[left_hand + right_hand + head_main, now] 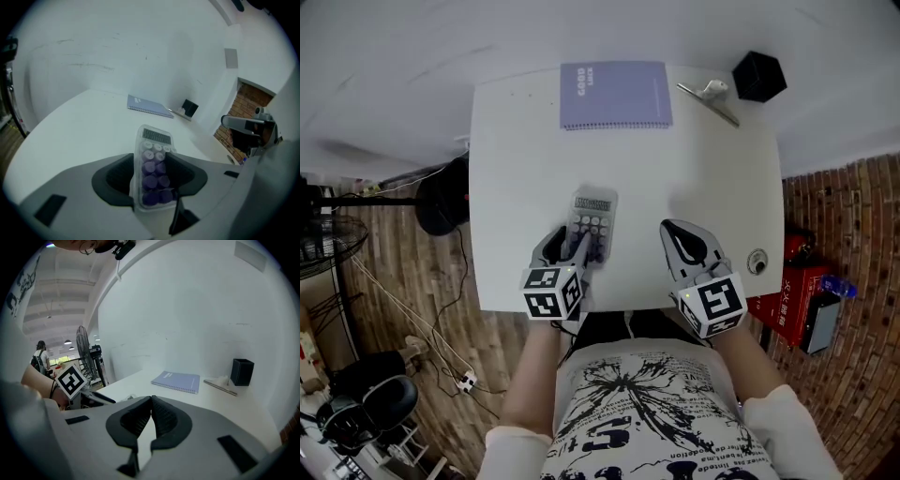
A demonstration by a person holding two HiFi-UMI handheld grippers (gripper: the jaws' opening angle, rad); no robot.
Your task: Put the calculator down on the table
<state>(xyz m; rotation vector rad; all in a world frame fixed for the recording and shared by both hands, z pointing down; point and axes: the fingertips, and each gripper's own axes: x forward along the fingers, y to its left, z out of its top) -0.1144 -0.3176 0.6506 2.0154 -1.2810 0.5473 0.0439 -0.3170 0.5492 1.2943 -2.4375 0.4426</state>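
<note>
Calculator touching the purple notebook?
Apart. The head view shows a broad stretch of bare white table between the calculator and the notebook.

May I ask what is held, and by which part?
Nothing. The left gripper is open astride the near end of the calculator; the right gripper is shut, empty.

Bottom of frame: white short-sleeved T-shirt (652, 403), black ink-splash print and lettering. Left claw (569, 248), right claw (677, 232): pale grey shells, black ribbed pads (164, 420), black-and-white marker cube (551, 292) on each.
</note>
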